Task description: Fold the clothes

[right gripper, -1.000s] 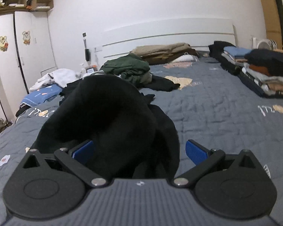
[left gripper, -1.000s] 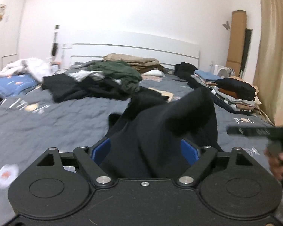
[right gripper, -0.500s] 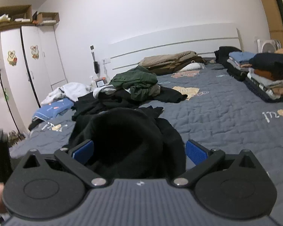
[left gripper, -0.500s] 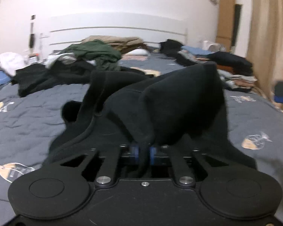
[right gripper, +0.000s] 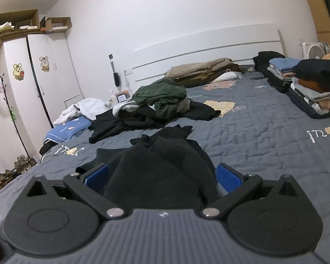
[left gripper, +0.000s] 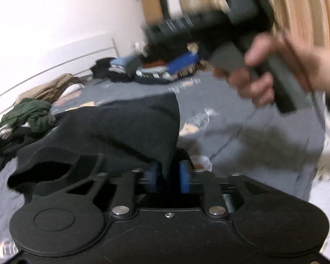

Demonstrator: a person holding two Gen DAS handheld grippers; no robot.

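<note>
Left gripper [left gripper: 168, 177] is opening around the black garment's [left gripper: 121, 127] fold; I judge next I re-grip its edge.

The left claw [left gripper: 168, 177] is tilted clockwise in its own view, its blue pads [left gripper: 184, 177] a narrow gap apart and opening, black cloth between them. At two o'clock in that view a bare hand [left gripper: 281, 70] wraps a dark handle. The right claw [right gripper: 161, 176] sits level, pads spread wide at nine and three o'clock, cloth heaped between.
</note>
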